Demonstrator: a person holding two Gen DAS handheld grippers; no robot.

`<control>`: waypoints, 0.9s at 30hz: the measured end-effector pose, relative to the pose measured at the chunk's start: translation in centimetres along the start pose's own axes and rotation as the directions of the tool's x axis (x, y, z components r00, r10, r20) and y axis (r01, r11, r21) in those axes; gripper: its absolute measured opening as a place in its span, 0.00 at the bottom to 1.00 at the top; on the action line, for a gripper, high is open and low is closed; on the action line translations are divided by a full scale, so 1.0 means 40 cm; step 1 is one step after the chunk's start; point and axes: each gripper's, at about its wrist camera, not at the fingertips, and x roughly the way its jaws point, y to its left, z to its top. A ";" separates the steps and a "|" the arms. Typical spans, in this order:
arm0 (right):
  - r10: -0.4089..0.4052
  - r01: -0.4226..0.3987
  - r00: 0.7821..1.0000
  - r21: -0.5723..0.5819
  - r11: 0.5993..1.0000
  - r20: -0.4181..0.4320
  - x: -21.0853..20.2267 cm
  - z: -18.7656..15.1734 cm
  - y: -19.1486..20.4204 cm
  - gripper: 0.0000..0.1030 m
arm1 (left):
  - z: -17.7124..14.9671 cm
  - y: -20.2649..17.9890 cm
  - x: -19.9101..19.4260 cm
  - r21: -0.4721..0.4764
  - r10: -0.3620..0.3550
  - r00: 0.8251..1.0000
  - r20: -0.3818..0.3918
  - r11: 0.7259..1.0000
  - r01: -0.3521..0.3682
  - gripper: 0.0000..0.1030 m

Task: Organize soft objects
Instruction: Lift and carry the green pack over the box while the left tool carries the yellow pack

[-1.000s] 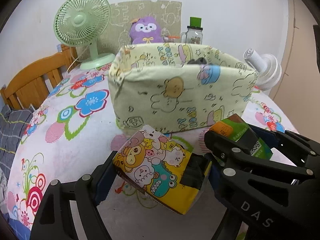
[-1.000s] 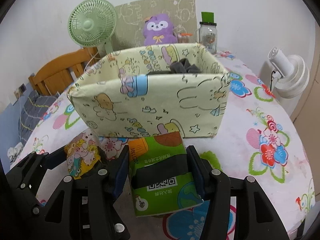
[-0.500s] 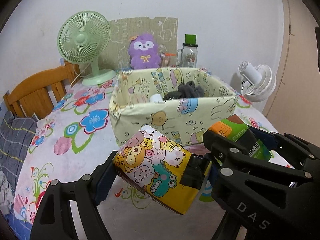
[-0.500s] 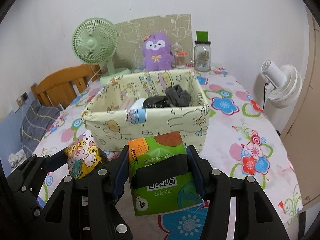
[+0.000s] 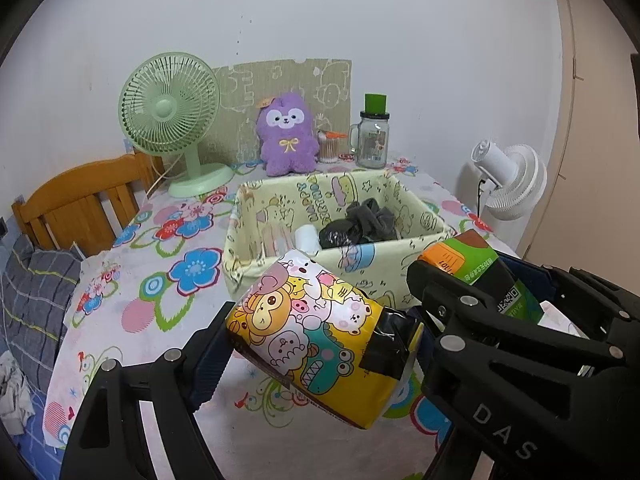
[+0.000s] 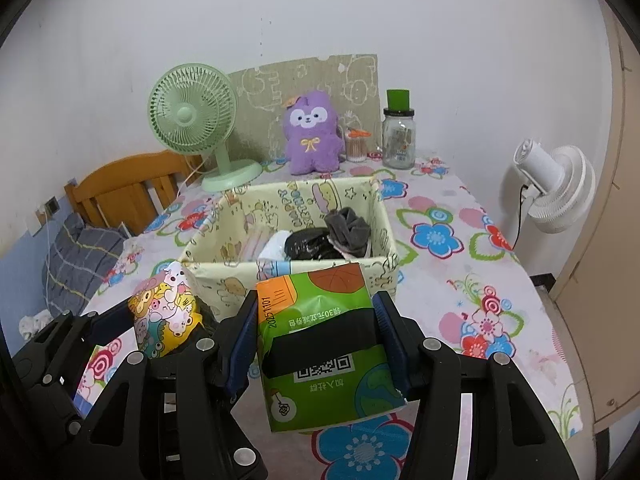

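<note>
Both grippers are carrying soft tissue packs side by side, clear of the flowered tablecloth and just in front of the fabric storage bin. The left gripper is clamping the yellow cartoon-print pack across its width, its pads pressing into the wrapper; the right gripper is clamping the green pack in the same way, jaws about half apart and the film bulging slightly between them. The bin is standing open-topped, already holding dark socks, a black plastic bundle and something white toward its right half; the left half is looking freer. Judgement: the step in hand is lifting the two packs over the near wall and lowering them inside. To do this well, both packs are needing to clear the soft rim, which is sagging and likely to fold if nudged. The yellow pack is probably fitting best in the open left part, the green one beside it. Neither grip should be loosened before each pack is sitting low inside, since slick wrappers are likely to slide or tip out. The purple plush, green fan and jar are standing well behind the bin, out of the path.
</note>
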 end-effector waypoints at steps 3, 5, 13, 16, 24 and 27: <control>-0.003 0.003 1.000 0.002 1.000 0.006 -0.010 0.014 -0.003 0.57 | 0.012 -0.004 -0.008 0.003 0.001 1.000 0.007 1.000 -0.001 0.82; -0.005 0.005 1.000 0.004 1.000 0.009 -0.016 0.021 -0.005 0.57 | 0.021 -0.007 -0.014 0.006 0.003 1.000 0.012 1.000 -0.003 0.82; -0.012 0.011 0.999 0.008 1.000 0.036 -0.042 0.055 -0.010 0.57 | 0.056 -0.017 -0.036 0.013 0.003 0.999 0.036 1.000 -0.003 0.82; -0.015 0.015 0.999 0.007 1.000 0.044 -0.047 0.069 -0.012 0.57 | 0.071 -0.020 -0.039 0.015 0.002 0.999 0.044 1.000 -0.002 0.82; -0.022 0.021 0.999 0.009 1.000 0.048 -0.041 0.104 -0.020 0.57 | 0.099 -0.024 -0.031 0.020 0.000 0.999 0.049 1.000 -0.001 0.82; -0.024 0.023 0.998 0.008 1.000 0.051 -0.036 0.118 -0.024 0.57 | 0.115 -0.025 -0.024 0.020 -0.001 0.999 0.051 1.000 0.000 0.82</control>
